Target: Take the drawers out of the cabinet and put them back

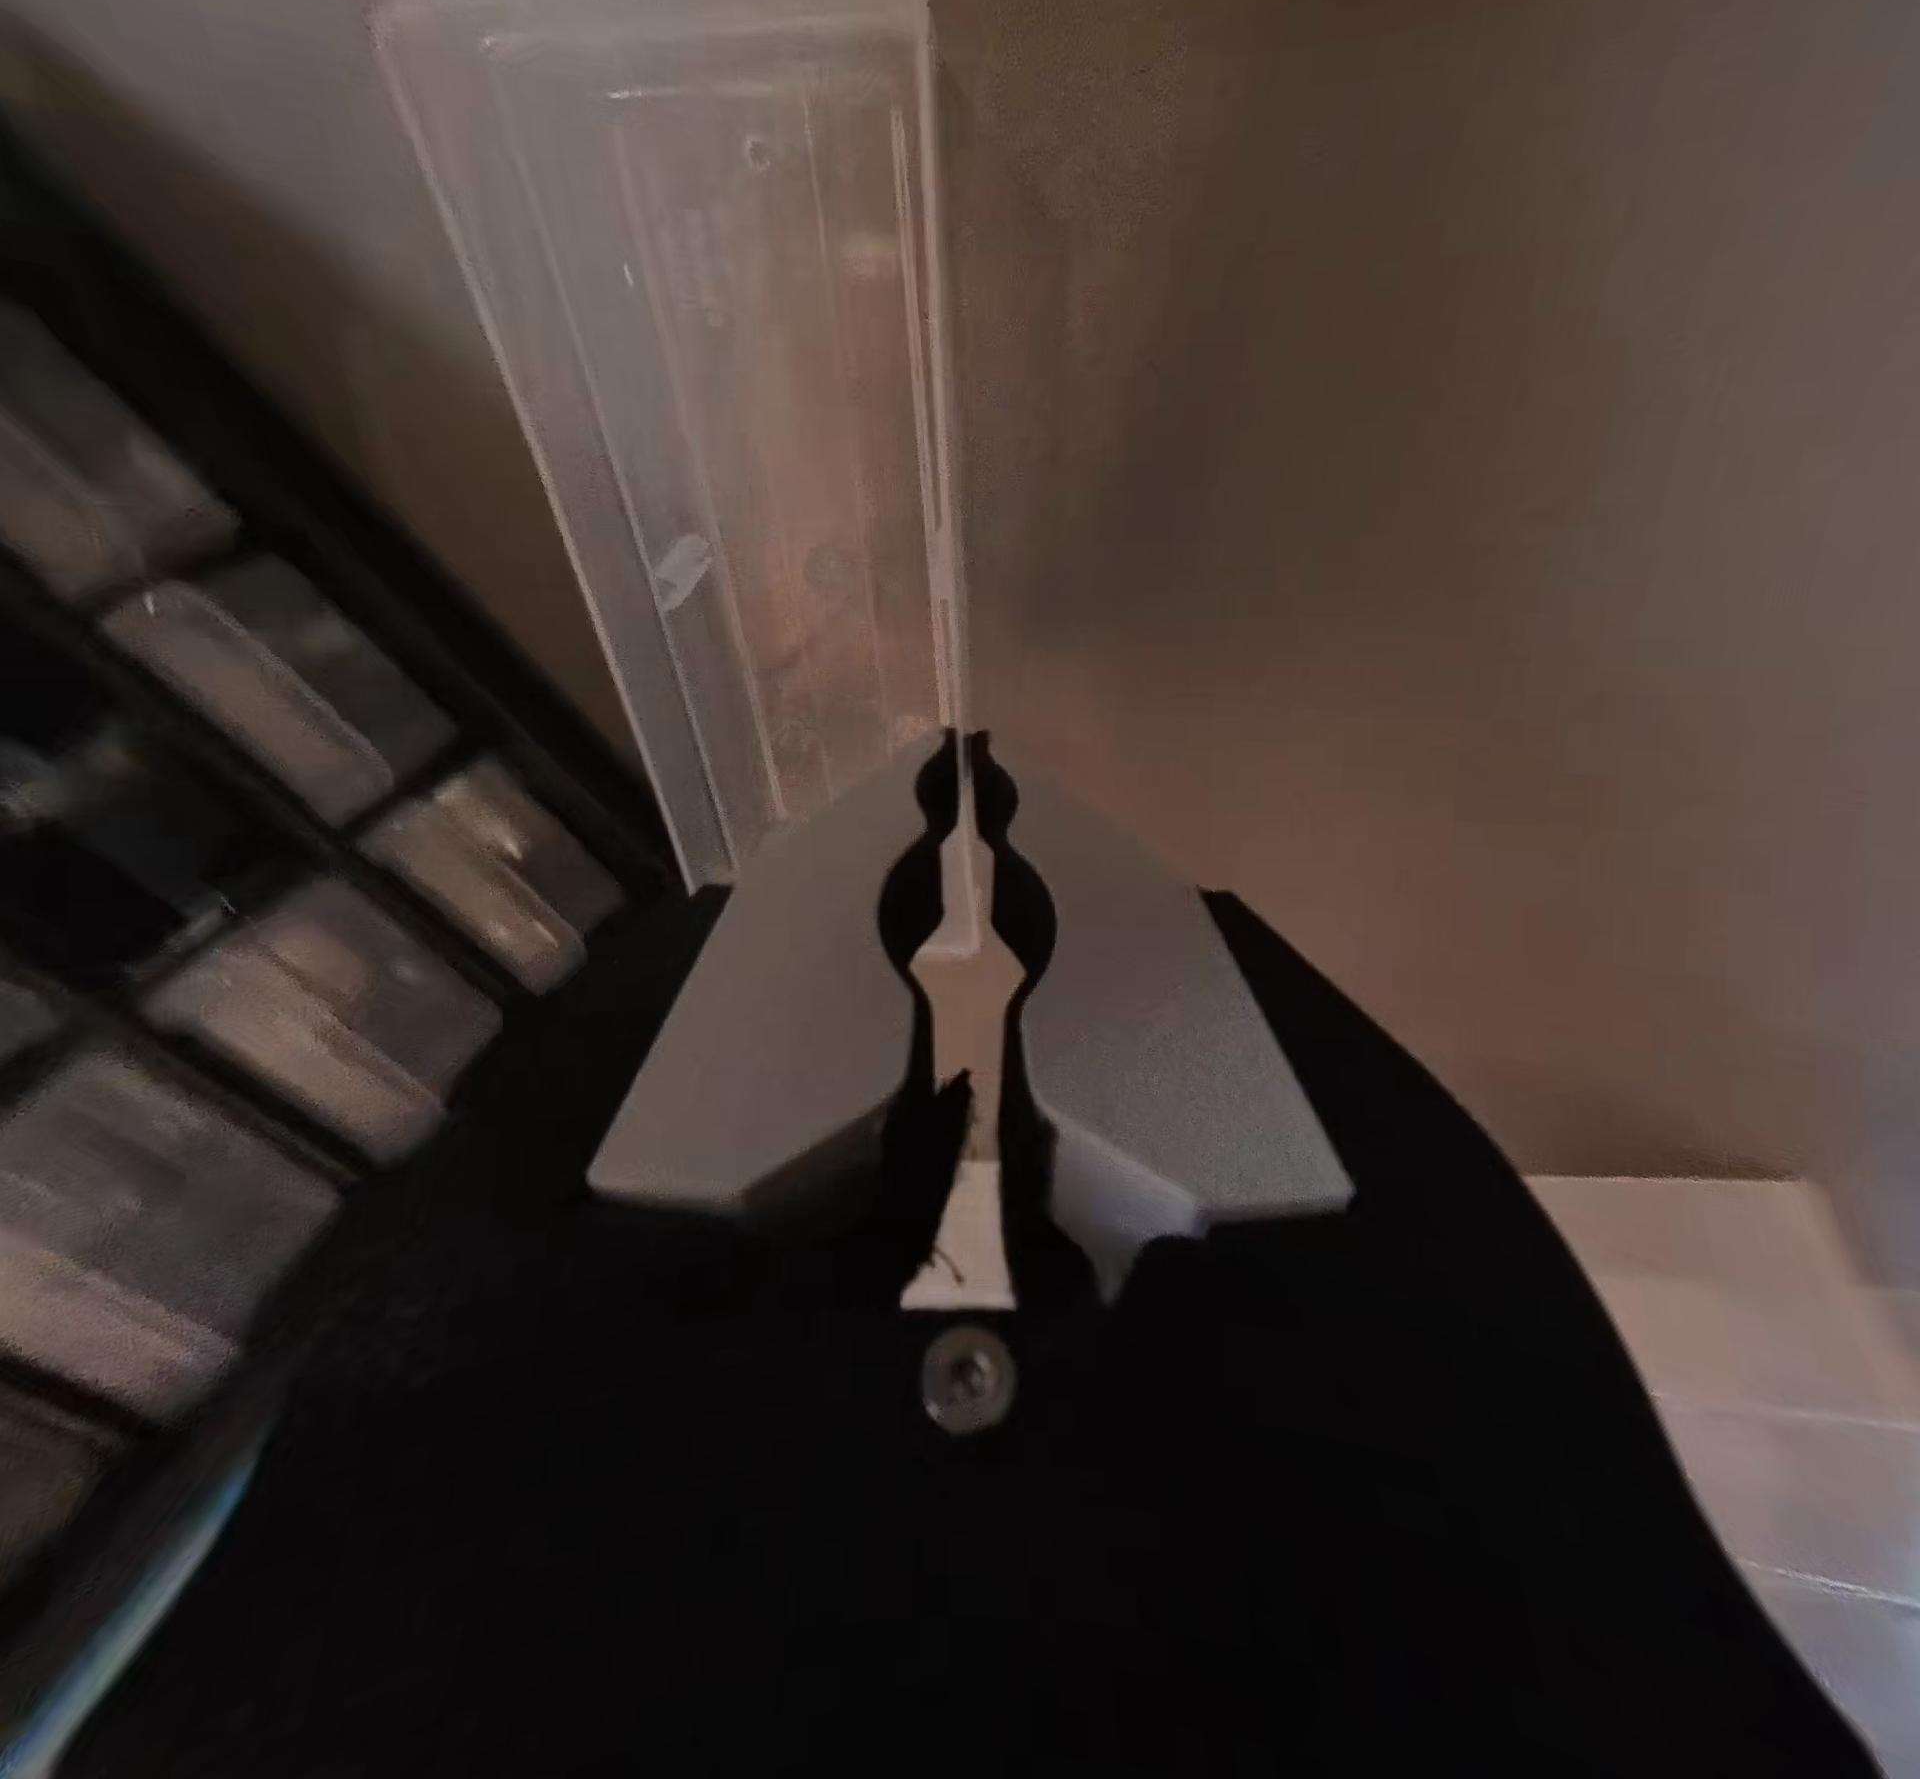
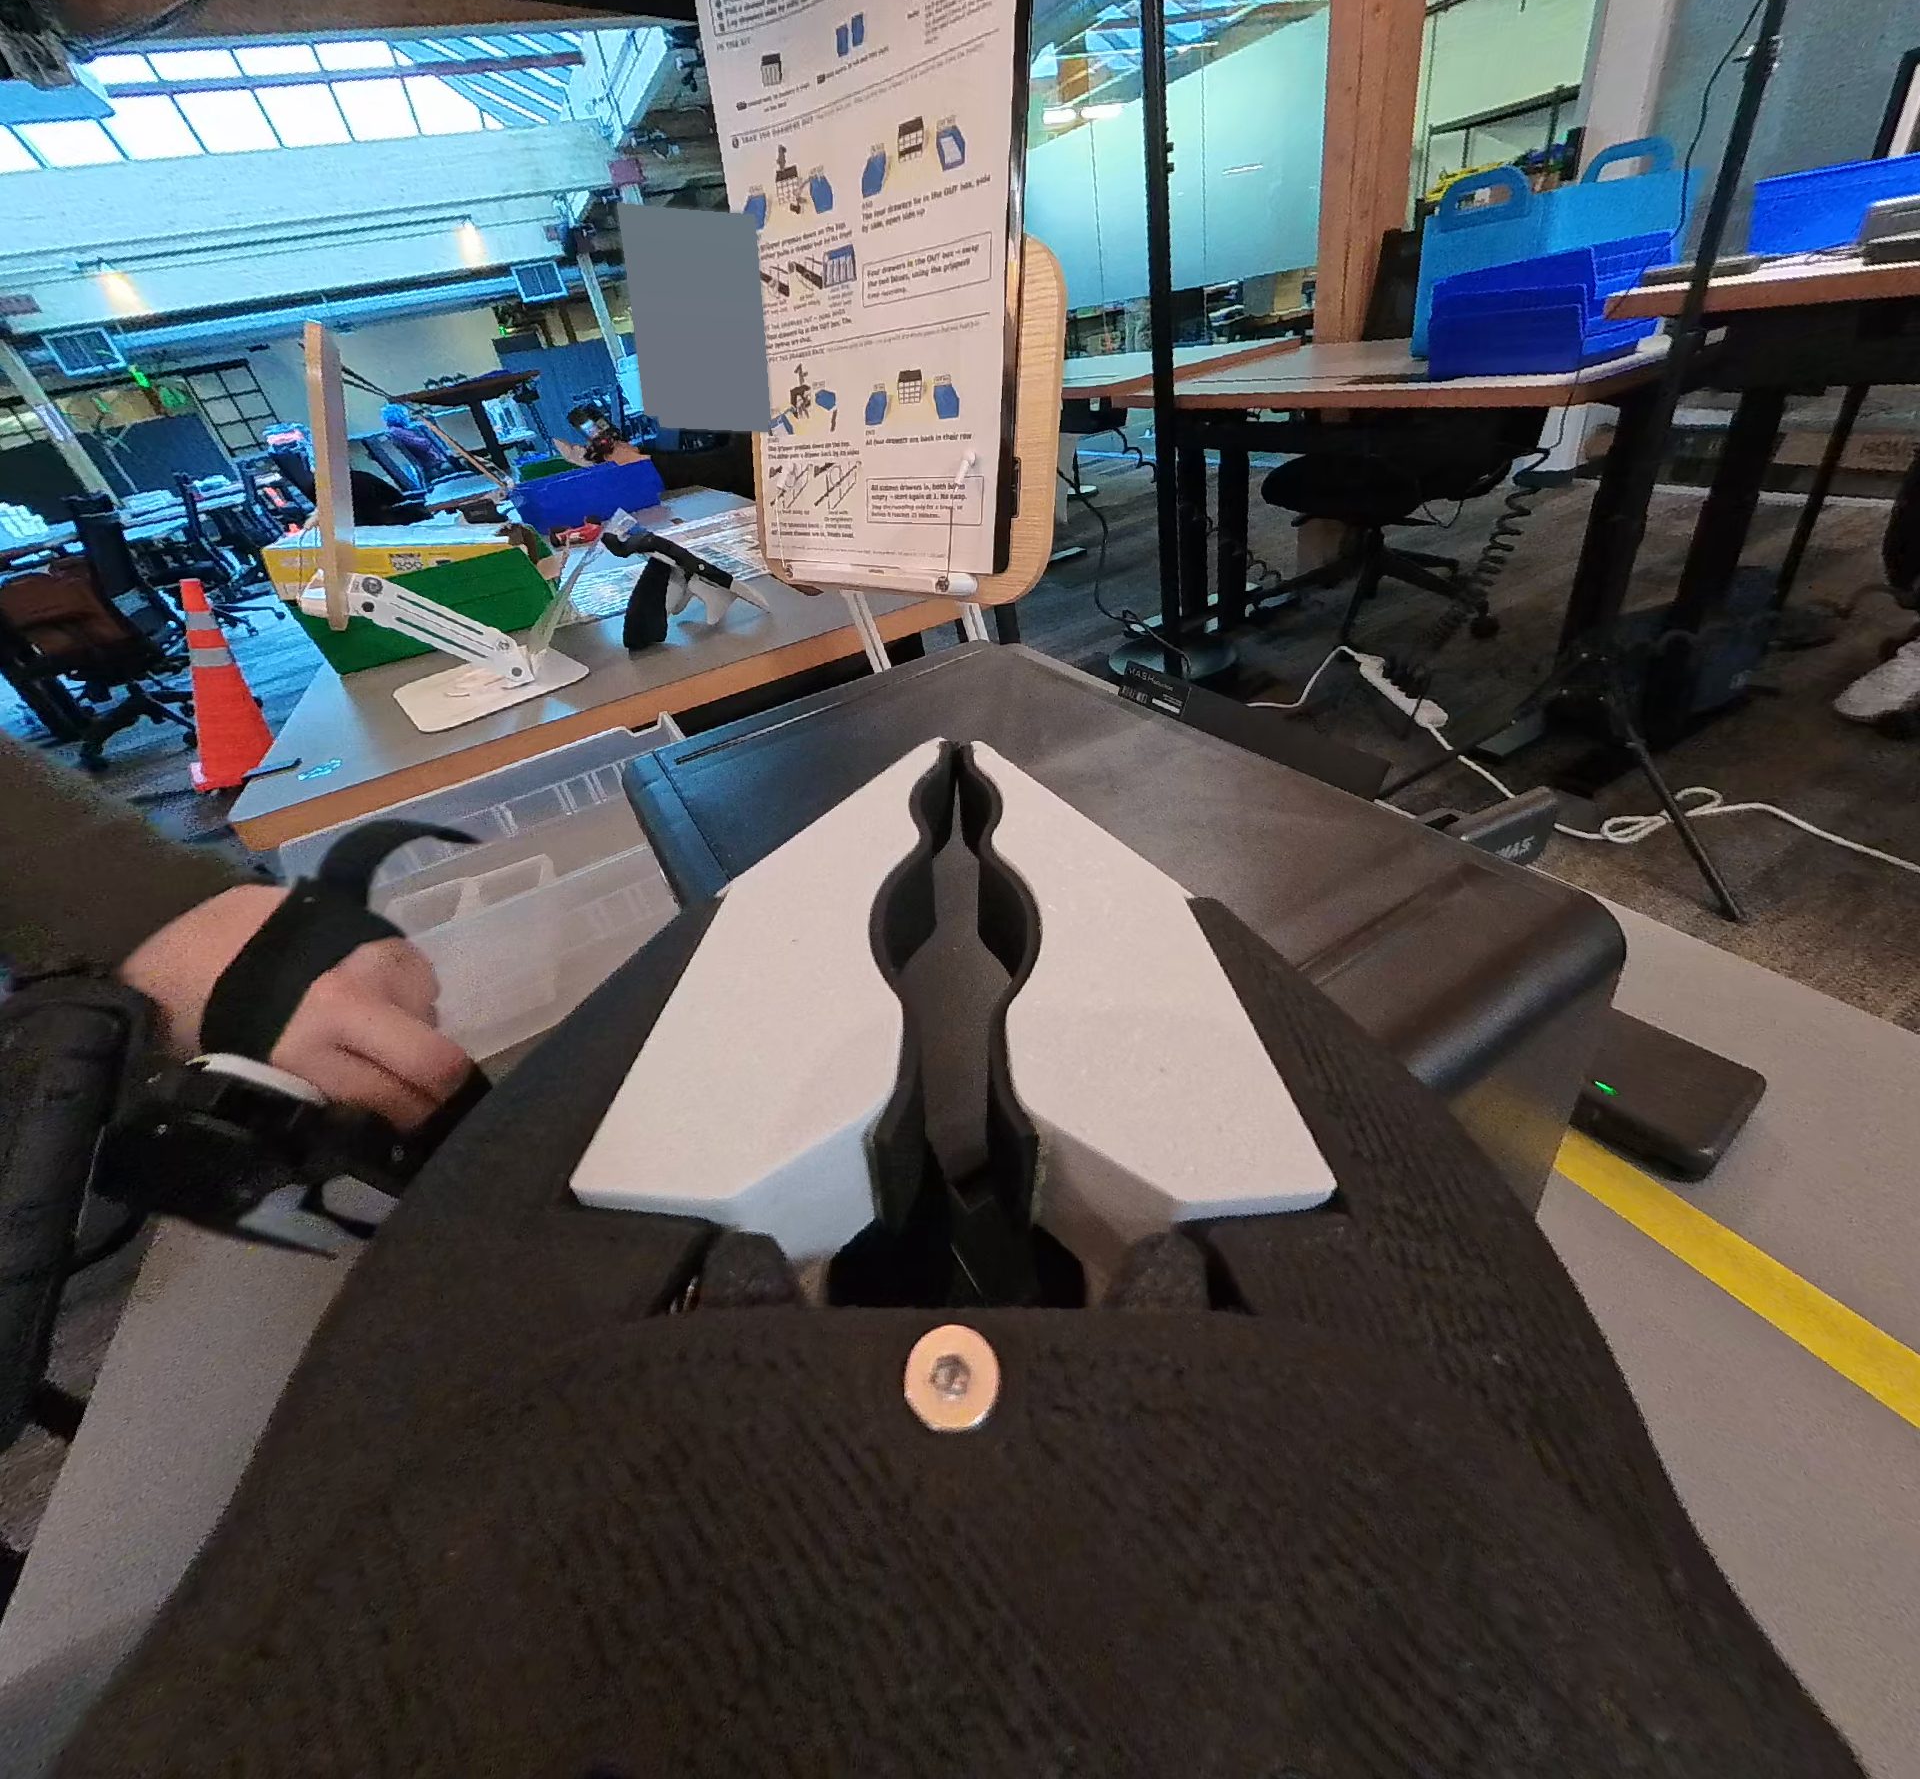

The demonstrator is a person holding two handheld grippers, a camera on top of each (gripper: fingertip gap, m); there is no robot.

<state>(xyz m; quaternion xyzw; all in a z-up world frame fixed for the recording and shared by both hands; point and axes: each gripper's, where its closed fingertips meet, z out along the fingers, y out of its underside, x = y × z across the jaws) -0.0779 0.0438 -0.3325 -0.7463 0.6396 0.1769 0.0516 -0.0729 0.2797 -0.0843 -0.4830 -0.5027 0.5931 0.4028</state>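
In the left wrist view my left gripper (image 1: 964, 742) is shut on the thin front lip of a clear plastic drawer (image 1: 707, 358). The drawer is out of the cabinet and stretches away from the fingers, seen against a plain brownish surface. The black cabinet (image 1: 260, 794), with several clear drawers in its grid, runs along the left edge. In the right wrist view my right gripper (image 2: 958, 750) is shut and empty, with its fingers resting over the flat black top of the cabinet (image 2: 1195, 794). A hand (image 2: 312, 1002) holding the other gripper is at the left.
A clear plastic bin (image 2: 499, 856) sits left of the cabinet. An instruction sheet on a stand (image 2: 883, 223) is behind the cabinet. A small black device with a green light (image 2: 1662, 1106) and a yellow tape line (image 2: 1745, 1272) lie on the grey table to the right.
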